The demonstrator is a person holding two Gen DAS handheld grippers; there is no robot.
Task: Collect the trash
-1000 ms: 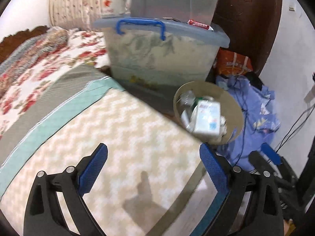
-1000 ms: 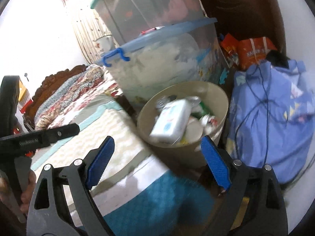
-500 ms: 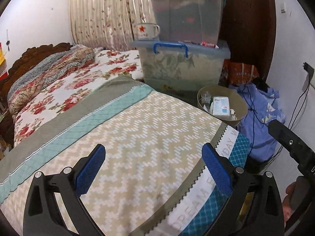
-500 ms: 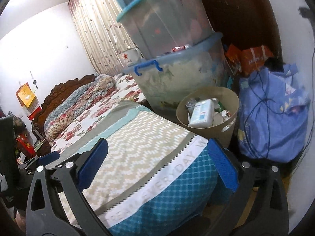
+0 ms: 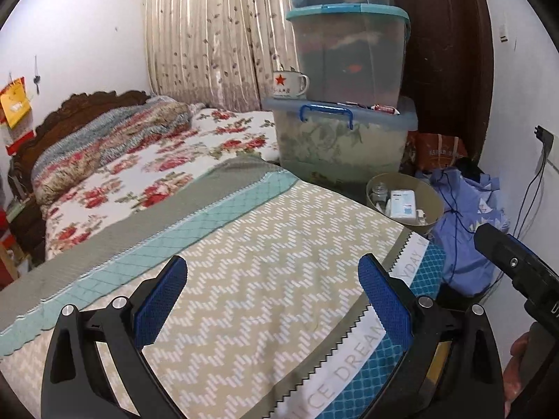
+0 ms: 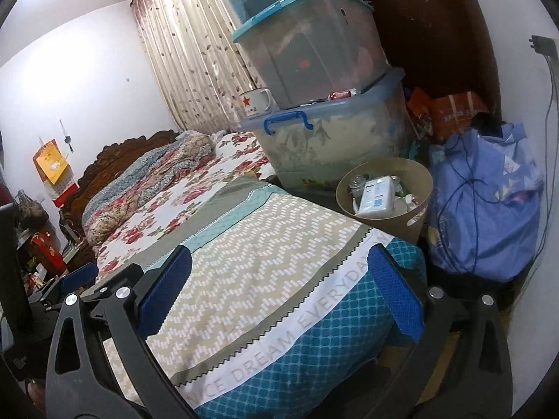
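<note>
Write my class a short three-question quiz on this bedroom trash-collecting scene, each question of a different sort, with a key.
1. True or false: the left claw grips a piece of trash.
2. Multiple choice: the tan wastebasket stands (A) on the bed, (B) on the floor past the corner of the bed, below the stacked storage bins, (C) on top of the bins.
3. Fill in: the star-printed enamel mug sits on the lid of the lowest ___.

Key:
1. False. Both the left claw and the right claw are open and hold nothing.
2. B. A white box lies among the trash in it.
3. Storage bin.
</note>
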